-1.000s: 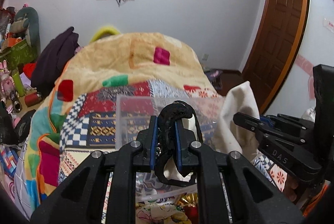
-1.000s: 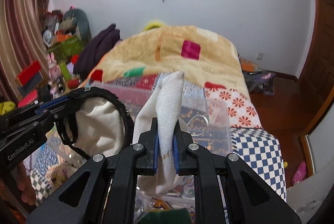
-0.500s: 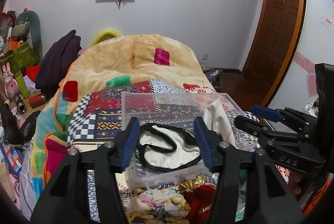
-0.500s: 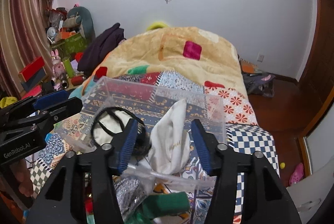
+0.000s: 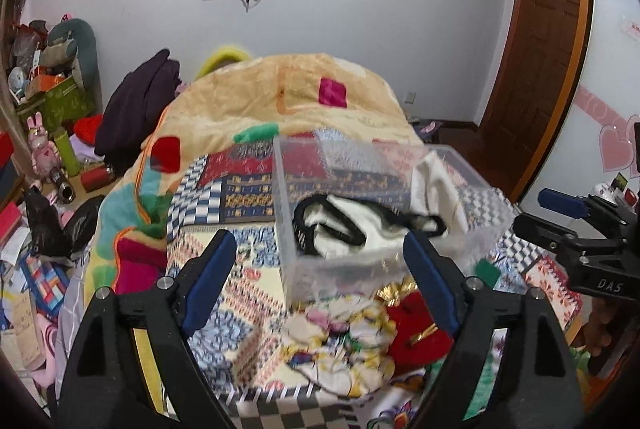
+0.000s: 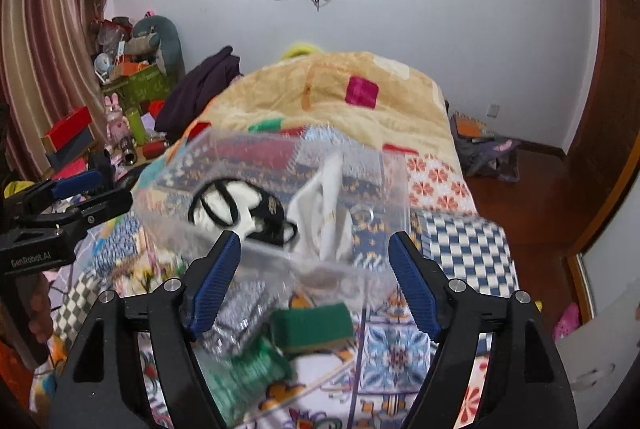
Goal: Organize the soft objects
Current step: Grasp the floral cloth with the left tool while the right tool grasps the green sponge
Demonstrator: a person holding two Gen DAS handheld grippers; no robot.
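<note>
A clear plastic box (image 5: pixel 320 261) stands on the patterned bed; it also shows in the right wrist view (image 6: pixel 256 241). A white cloth with black trim (image 5: pixel 360 221) lies inside it, also seen from the right (image 6: pixel 236 209), one white end draped up the box's right wall (image 6: pixel 324 205). My left gripper (image 5: pixel 320 285) is open and empty, just in front of the box. My right gripper (image 6: pixel 312 285) is open and empty, at the box's near side. Loose soft items lie in front: a red and gold piece (image 5: pixel 416 325), a floral cloth (image 5: pixel 344 345), green cloth (image 6: pixel 312 325).
A yellow blanket (image 5: pixel 288 97) covers the far bed. Clutter, toys and boxes (image 5: pixel 52 149) fill the left floor. A wooden door (image 5: pixel 548 41) is at right. A bag (image 6: pixel 488 157) lies on the floor beside the bed.
Both grippers let go of the white cloth, opened wide and drew back. The cloth has dropped into the clear box.
</note>
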